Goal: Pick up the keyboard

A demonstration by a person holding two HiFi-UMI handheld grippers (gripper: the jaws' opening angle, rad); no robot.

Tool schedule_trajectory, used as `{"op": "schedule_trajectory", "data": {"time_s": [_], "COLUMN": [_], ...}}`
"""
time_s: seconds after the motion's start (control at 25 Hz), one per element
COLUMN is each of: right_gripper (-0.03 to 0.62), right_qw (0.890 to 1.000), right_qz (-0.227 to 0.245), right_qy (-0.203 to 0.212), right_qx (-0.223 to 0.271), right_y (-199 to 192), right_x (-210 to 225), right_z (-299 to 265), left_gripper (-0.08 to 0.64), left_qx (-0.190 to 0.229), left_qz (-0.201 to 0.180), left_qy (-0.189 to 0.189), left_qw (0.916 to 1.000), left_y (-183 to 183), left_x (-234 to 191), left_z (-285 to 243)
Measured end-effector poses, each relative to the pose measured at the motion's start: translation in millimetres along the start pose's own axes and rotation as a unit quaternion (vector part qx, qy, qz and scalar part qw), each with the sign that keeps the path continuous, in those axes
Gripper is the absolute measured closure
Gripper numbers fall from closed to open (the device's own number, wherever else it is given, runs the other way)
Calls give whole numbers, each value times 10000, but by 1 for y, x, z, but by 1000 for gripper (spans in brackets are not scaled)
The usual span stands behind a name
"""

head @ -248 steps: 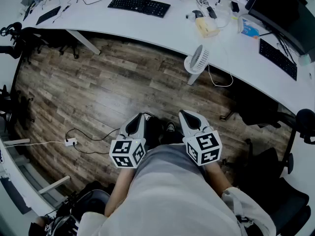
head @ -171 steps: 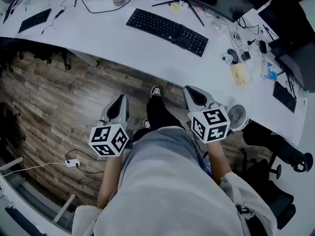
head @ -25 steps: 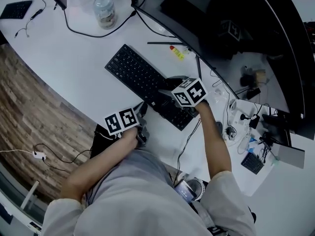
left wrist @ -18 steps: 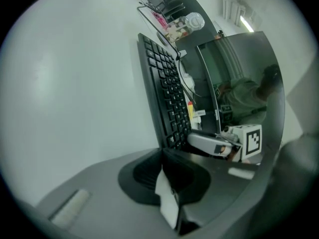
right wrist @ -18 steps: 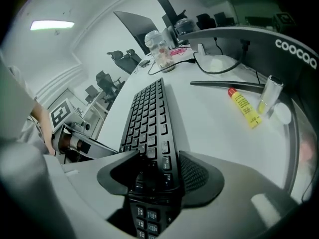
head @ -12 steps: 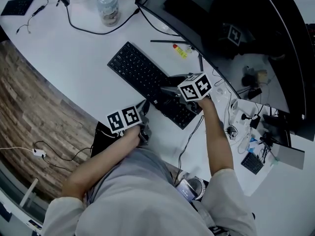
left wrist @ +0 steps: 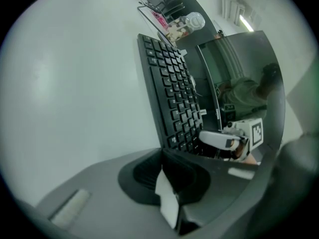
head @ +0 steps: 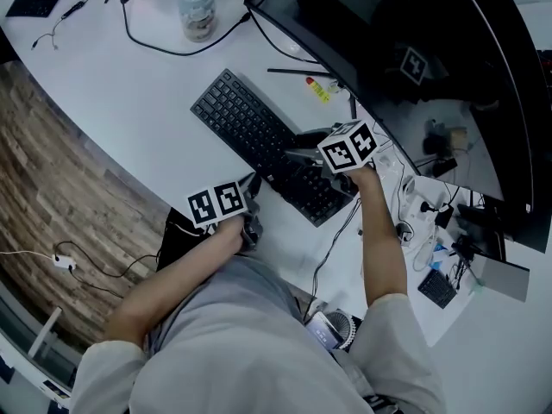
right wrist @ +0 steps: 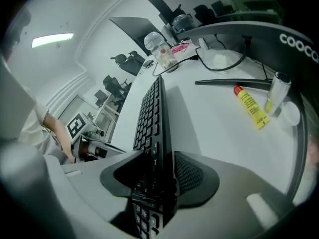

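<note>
A long black keyboard [head: 250, 136] lies slantwise on the white desk [head: 129, 76]. My right gripper [head: 293, 158] reaches over its far long edge near the right end. In the right gripper view the keyboard [right wrist: 152, 113] runs edge-on between the jaws of that gripper [right wrist: 163, 171], which are closing, with both pads against it. My left gripper [head: 254, 184] sits at the near long edge, jaws together and nothing in them. In the left gripper view the keyboard [left wrist: 172, 93] ends just beyond the tips of this gripper [left wrist: 167, 180].
A wide dark monitor [head: 414, 50] stands right behind the keyboard, with a yellow tube [head: 319, 90] at its foot. A glass jar [head: 197, 11] and a black cable lie at the back left. Cables and small gadgets crowd the right. The desk's edge and wooden floor [head: 52, 162] are on the left.
The right gripper has tipped a little on the keyboard's far edge and its jaws have narrowed around it. The left gripper and the keyboard have stayed put.
</note>
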State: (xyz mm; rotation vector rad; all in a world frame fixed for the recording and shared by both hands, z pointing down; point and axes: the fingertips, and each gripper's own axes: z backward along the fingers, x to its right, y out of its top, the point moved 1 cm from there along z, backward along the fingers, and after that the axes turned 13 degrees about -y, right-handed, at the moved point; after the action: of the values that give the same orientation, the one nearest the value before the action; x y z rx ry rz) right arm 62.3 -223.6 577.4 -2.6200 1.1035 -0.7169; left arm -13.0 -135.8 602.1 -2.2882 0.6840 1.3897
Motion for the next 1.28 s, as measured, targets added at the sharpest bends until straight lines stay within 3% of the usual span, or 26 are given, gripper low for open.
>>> {"op": "schedule_trajectory", "data": {"time_s": [0.16, 0.52, 0.72, 0.96, 1.28], "right_gripper": [419, 463, 465, 463, 457], "right_qw": [9989, 9948, 9946, 9913, 9884], "right_qz": [250, -149, 70, 477, 368], "right_qy": [306, 995, 1012, 965, 983], "right_qx": [-237, -141, -234, -761, -1100], "right_y": [0, 3, 3, -10, -19], "right_x": [-13, -32, -52, -70, -76], "right_z": [9, 27, 21, -4, -24], "left_gripper": [560, 560, 560, 560, 560], "left_qx": [-27, 3, -9, -7, 92], "left_qz": [52, 146, 140, 156, 130], "left_qy": [66, 67, 84, 68, 44], "left_qw": [10000, 9999, 9999, 9999, 9999], "left_y": [-2, -1, -1, -2, 0], "left_x": [-1, -2, -4, -3, -6], "left_z": [0, 2, 6, 4, 10]}}
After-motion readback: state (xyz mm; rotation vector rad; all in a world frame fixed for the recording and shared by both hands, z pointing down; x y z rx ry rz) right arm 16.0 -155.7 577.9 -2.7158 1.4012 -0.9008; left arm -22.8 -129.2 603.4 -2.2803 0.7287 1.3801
